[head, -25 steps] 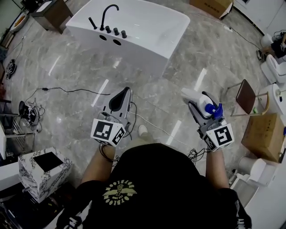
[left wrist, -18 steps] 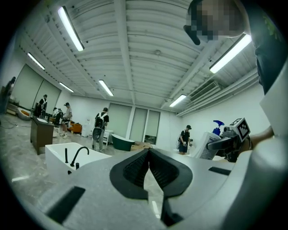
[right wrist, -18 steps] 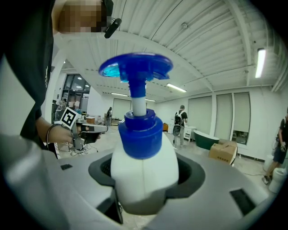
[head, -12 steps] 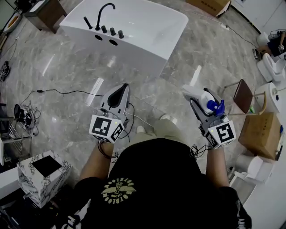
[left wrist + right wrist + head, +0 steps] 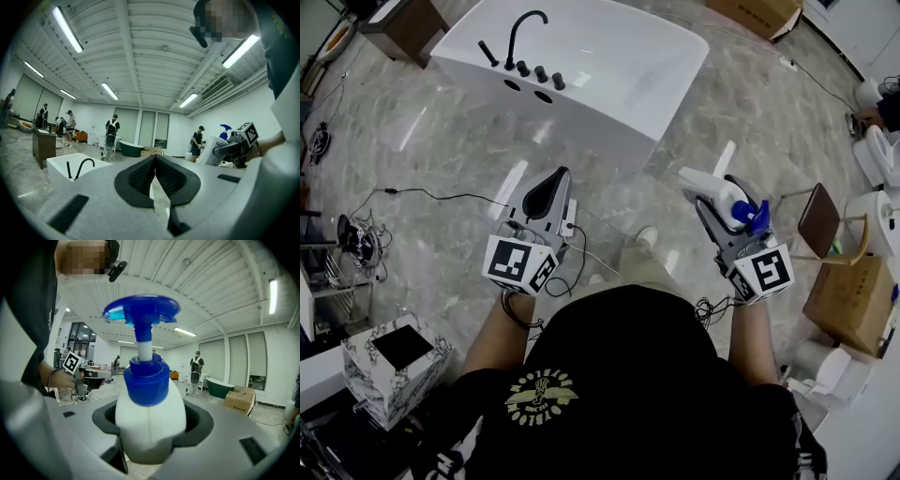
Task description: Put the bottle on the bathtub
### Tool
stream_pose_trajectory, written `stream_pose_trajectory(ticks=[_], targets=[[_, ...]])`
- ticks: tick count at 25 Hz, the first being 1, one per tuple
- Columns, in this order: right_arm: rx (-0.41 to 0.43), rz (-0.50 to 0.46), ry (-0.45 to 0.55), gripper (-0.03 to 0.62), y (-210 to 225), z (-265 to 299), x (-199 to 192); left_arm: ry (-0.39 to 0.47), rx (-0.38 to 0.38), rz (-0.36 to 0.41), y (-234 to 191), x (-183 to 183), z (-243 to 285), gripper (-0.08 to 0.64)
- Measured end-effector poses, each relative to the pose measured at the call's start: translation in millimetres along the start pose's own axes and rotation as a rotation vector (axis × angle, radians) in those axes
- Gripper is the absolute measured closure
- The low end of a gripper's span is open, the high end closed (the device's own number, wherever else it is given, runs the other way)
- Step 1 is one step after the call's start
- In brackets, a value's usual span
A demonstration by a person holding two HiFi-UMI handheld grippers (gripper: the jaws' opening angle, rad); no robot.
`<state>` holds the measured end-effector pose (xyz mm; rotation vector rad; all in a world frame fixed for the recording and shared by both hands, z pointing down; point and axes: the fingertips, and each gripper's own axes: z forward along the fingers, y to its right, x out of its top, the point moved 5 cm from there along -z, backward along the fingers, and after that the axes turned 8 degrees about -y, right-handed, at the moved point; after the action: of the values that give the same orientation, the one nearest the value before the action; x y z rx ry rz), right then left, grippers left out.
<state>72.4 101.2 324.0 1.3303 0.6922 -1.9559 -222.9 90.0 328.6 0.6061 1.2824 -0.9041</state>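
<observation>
Bottle (image 5: 712, 190), white with a blue pump, is held right of centre, well apart from the bathtub (image 5: 581, 127) at the far middle. Near left stands a marbled box (image 5: 394, 361), with a cable (image 5: 441, 192) on the floor beyond it. Left gripper (image 5: 553, 180): jaws together, empty. Open floor runs to the tub's near wall. Right gripper (image 5: 709, 202): jaws clamped on the bottle. A chair (image 5: 820, 220) and a carton (image 5: 853, 281) stand right.

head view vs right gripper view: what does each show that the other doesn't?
Head view only: the white bathtub with its black faucet ahead on the floor, the chair and the marbled box.
Right gripper view only: a ceiling light, a standing person and a dark green tub in the background.
Both: the bottle with its blue pump, clamped in the right tool, plus the left tool.
</observation>
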Motion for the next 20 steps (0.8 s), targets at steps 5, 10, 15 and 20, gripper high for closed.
stream_pose_trajectory(ticks=[5, 10, 15, 20], targets=[[0.020, 0.010, -0.008, 0.327, 38, 28, 1, -0.015, 0.014, -0.002, -16, 9, 47, 0.551], [0.026, 0.029, -0.020, 0.327, 77, 44, 0, -0.023, 0.003, 0.003, -16, 22, 95, 0.551], [0.050, 0.026, -0.028, 0.327, 122, 56, 1, -0.020, 0.015, 0.000, -13, 37, 143, 0.551], [0.088, 0.013, -0.021, 0.327, 171, 72, 0, -0.014, 0.044, -0.002, -8, 45, 192, 0.551]])
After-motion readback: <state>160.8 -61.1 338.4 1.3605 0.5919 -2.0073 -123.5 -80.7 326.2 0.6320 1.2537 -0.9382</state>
